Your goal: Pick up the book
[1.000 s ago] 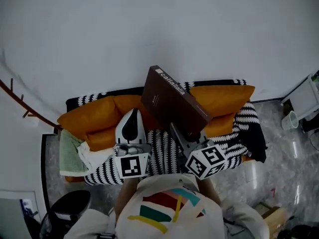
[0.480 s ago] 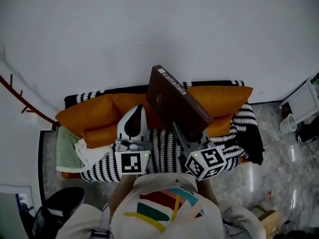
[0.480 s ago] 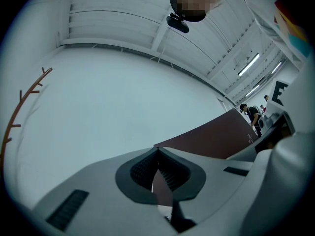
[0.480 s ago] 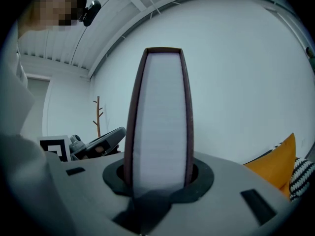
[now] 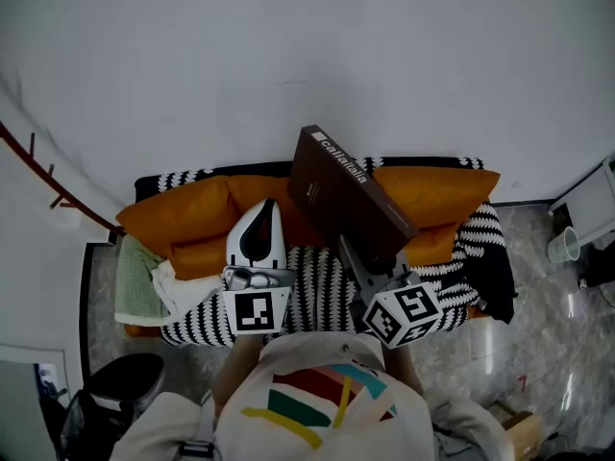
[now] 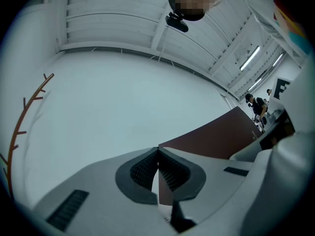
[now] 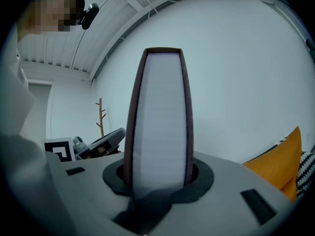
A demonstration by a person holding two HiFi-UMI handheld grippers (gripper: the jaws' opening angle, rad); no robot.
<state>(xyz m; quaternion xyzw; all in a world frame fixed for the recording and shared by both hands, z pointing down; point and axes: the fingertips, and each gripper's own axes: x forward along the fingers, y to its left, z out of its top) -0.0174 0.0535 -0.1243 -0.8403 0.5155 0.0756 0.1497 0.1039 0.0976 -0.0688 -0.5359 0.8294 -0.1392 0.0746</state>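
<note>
My right gripper (image 5: 373, 257) is clamped on the book (image 5: 344, 192). Its two jaws squeeze the bottom end of the book, one jaw on each cover. In the right gripper view I see the white page edges between the two brown covers, standing straight up out of my jaws.

The book is big and dark brown, with white letters along its side. It is up in the air and only my right gripper touches it. In the head view it leans up and to the left, in front of the sofa (image 5: 252, 171) and the white wall (image 5: 288, 56).

My left gripper (image 5: 259, 221) is just beside the right one, on the left. Its jaws are together and there is nothing between them. It does not touch the book. In the left gripper view the brown book shows behind the jaws, off to the right.

The sofa has orange cushions (image 5: 183, 217). A black and white stripy blanket (image 5: 312, 291) lies over the seat, under my two grippers. A green towel (image 5: 132, 281) lies at the left end of the sofa. A thin brown coat rack (image 5: 43, 176) stands by the wall on the left.
</note>
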